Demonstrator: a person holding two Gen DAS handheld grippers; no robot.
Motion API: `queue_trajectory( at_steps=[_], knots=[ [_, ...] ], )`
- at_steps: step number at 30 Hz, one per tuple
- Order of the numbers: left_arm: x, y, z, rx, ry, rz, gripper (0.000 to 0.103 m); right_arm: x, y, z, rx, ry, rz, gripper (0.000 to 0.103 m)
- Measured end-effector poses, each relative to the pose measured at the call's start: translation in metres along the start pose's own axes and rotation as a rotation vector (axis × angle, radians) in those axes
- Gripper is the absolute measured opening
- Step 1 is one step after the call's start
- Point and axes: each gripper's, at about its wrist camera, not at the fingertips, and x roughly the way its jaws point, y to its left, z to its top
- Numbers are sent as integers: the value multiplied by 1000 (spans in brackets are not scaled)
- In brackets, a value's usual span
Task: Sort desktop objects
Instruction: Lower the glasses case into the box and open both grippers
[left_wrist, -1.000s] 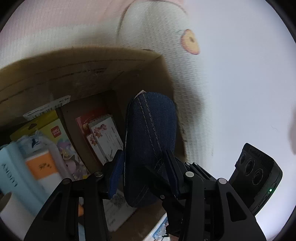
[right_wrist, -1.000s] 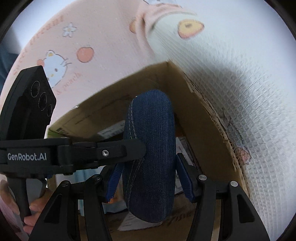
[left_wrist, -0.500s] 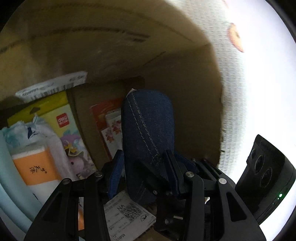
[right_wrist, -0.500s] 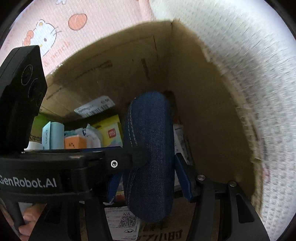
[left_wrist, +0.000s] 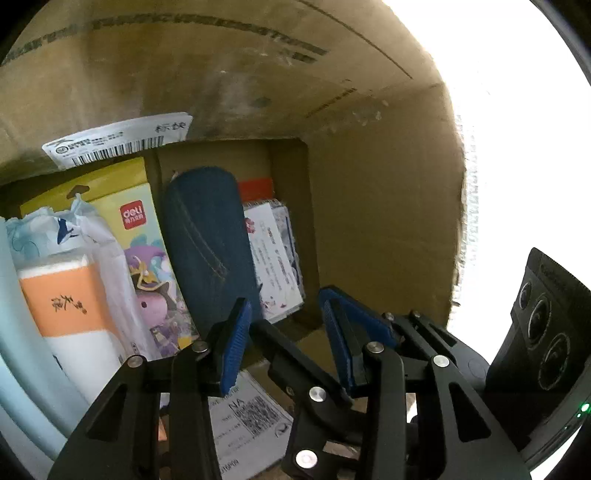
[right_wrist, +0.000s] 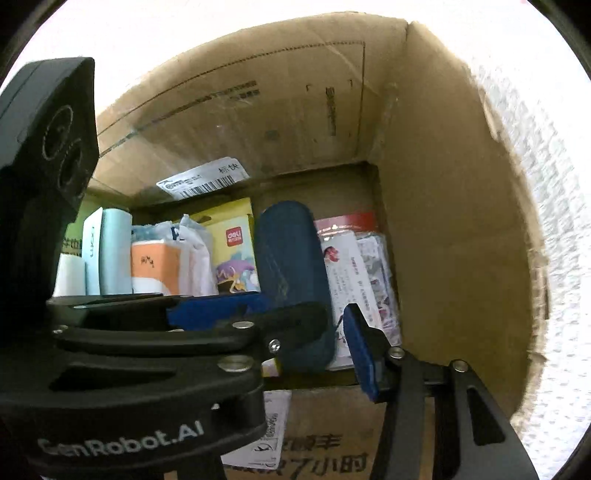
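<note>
Standing on end in the cardboard box (left_wrist: 384, 221), the denim pencil case (left_wrist: 207, 243) is wedged between the yellow Deli pack (left_wrist: 129, 206) and the notepads (left_wrist: 275, 254), its long axis running twelve to six. Both grippers' jaws have just been narrowing yet are parted: the left gripper (left_wrist: 284, 339) is empty, the case at its eleven o'clock. The right gripper (right_wrist: 295, 332) is seen straddling the case's lower end without a confirmed grip.

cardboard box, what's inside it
The cardboard box holds a denim pencil case, notepads, a yellow deli pack and tissues; anything beneath them is covered.

Brown cardboard box (right_wrist: 443, 229), inside on its floor a denim pencil case (right_wrist: 291, 266) between a yellow Deli pack (right_wrist: 231, 247) and white notepads (right_wrist: 360, 280), tissue pack (left_wrist: 70, 291) further left, shipping label (left_wrist: 247, 417) flat on the bottom
</note>
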Motion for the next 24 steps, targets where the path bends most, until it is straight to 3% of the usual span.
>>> queue_trajectory(
  at_steps=[7, 12, 16, 24],
  knots=[
    [-20, 0, -5, 49, -15, 8, 45, -3, -12, -2, 16, 8, -97, 50],
    [-51, -4, -6, 122, -71, 57, 47, -21, -20, -10, 115, -35, -85, 50],
    [-80, 0, -9, 186, -100, 80, 59, -46, -10, -22, 118, -86, -120, 51],
    [-105, 3, -27, 245, -171, 110, 62, -80, 21, -43, 127, -162, -122, 56]
  ],
)
